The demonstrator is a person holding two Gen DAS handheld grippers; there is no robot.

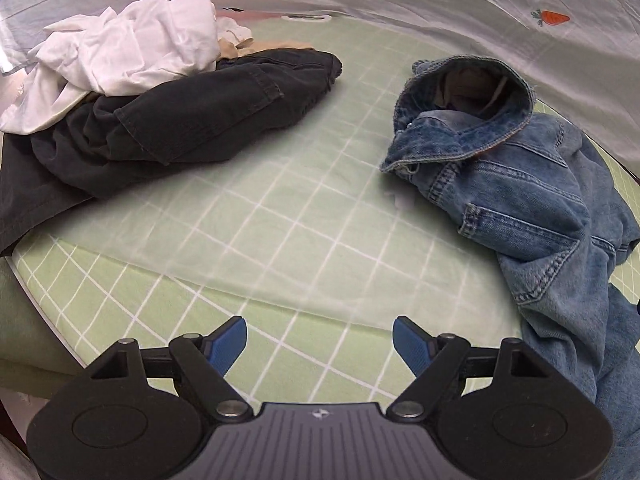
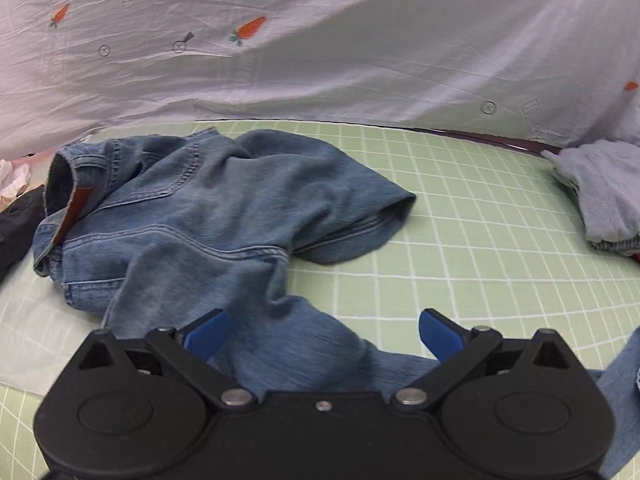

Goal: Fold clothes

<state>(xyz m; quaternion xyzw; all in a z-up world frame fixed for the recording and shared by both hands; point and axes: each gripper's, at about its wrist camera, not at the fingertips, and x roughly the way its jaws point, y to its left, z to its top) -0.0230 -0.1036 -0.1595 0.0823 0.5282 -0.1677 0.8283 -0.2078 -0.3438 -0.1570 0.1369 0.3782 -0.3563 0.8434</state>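
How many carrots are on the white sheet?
4 at least. The left view shows one carrot at the sheet's upper right. The right view shows two at upper left and part of one at the right edge. More may be hidden.

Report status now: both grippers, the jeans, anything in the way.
Left gripper open, empty. Right gripper open above a leg of the jeans, which lie crumpled, unfolded. Dark and white clothes pile off to the left, not blocking.
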